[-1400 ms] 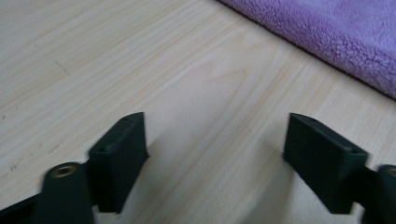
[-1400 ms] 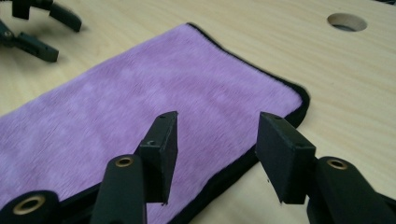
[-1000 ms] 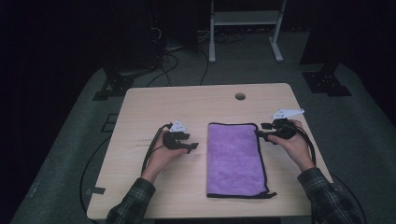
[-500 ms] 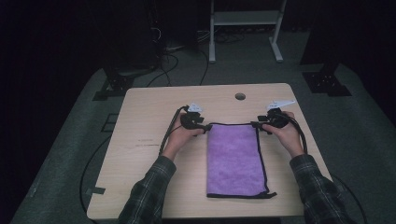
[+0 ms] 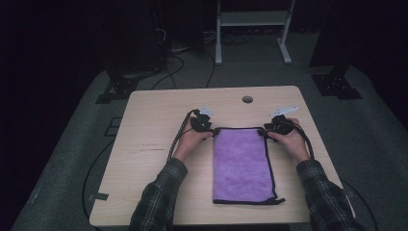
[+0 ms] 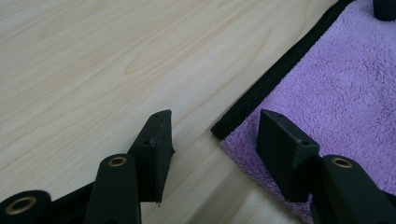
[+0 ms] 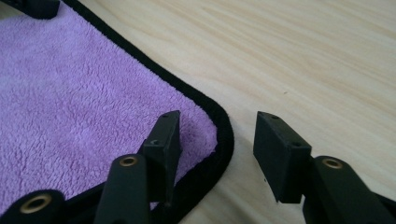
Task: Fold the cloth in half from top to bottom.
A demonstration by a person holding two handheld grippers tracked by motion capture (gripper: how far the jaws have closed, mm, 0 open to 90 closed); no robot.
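A purple towel (image 5: 240,163) with black trim lies flat on the wooden table (image 5: 154,159), its long side running away from me. My left gripper (image 5: 210,131) is at the towel's far left corner. In the left gripper view the left gripper (image 6: 215,140) is open astride that corner (image 6: 222,130), one finger over wood and the other over purple pile (image 6: 336,93). My right gripper (image 5: 266,133) is at the far right corner. In the right gripper view the right gripper (image 7: 217,140) is open astride the rounded corner (image 7: 223,126). Neither pair of pads presses on the cloth.
A round cable hole (image 5: 247,99) sits near the table's far edge. Behind the table stand a white frame (image 5: 250,19) and black stand feet (image 5: 115,89), with cables on the floor. Bare wood spreads left of the towel.
The left hand has moved right and away from me to the towel's far left corner. The right hand has shifted slightly inward and down onto the far right corner.
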